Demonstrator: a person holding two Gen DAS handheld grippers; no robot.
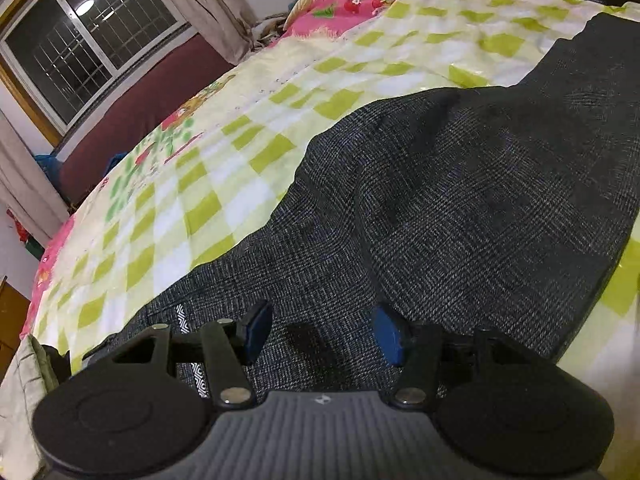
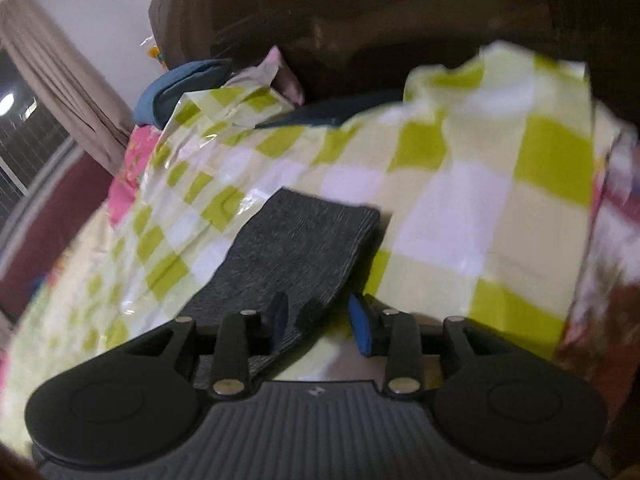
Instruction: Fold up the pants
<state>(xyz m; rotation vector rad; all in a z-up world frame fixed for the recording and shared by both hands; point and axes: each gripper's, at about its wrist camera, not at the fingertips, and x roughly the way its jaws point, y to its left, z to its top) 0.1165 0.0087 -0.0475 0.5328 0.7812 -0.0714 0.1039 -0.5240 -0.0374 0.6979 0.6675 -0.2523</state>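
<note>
Dark grey checked pants [image 1: 460, 200] lie spread on a green-and-white checked cover [image 1: 200, 208] on the bed. My left gripper [image 1: 320, 334] is open, its blue pads low over the pants near the waist end, holding nothing. In the right wrist view one pant leg end [image 2: 296, 248] lies flat on the cover. My right gripper [image 2: 318, 328] is open at the right edge of that leg, the left pad over the cloth and the right pad over the cover.
A pink strawberry-print quilt [image 1: 344, 4] and blue cloth [image 2: 176, 88] lie at the bed's far end. A window [image 1: 80, 36] with curtains is at the left. A dark headboard [image 2: 360, 20] rises behind the bed.
</note>
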